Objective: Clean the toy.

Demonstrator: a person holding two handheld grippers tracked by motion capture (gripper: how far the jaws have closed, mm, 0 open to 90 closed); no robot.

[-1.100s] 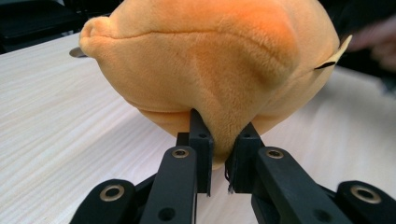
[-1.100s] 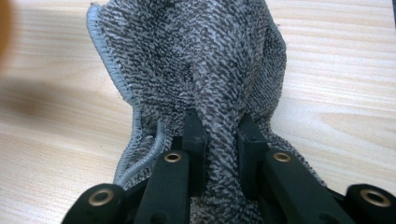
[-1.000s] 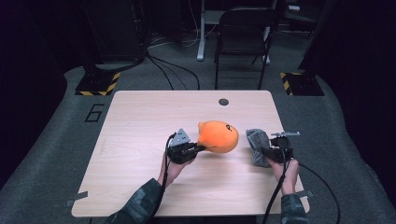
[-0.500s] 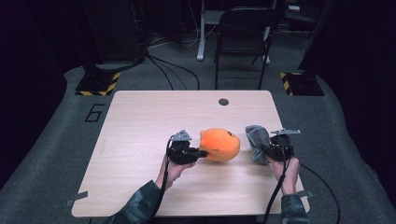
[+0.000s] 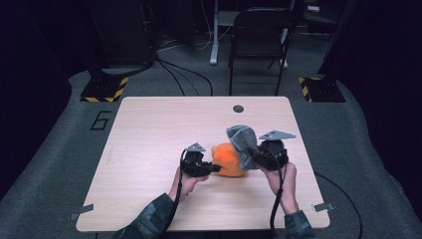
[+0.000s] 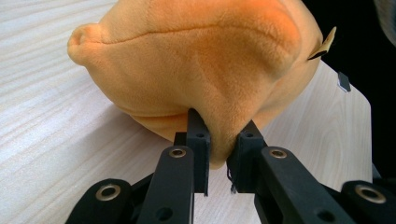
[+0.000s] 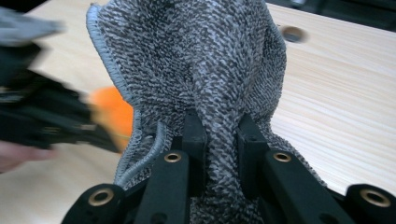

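Left claw [image 6: 218, 151] pinching a fold of the orange plush toy [image 6: 201, 60] lying on the desk [image 5: 149, 129] directly ahead of it; right claw [image 7: 220, 140] clamped on a bunched grey cloth [image 7: 196, 60], touching the toy's far side.

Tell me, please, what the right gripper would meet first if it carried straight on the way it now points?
Probably the orange plush toy: the right gripper, shut on the grey cloth, points leftward at it, though depth is hard to judge.
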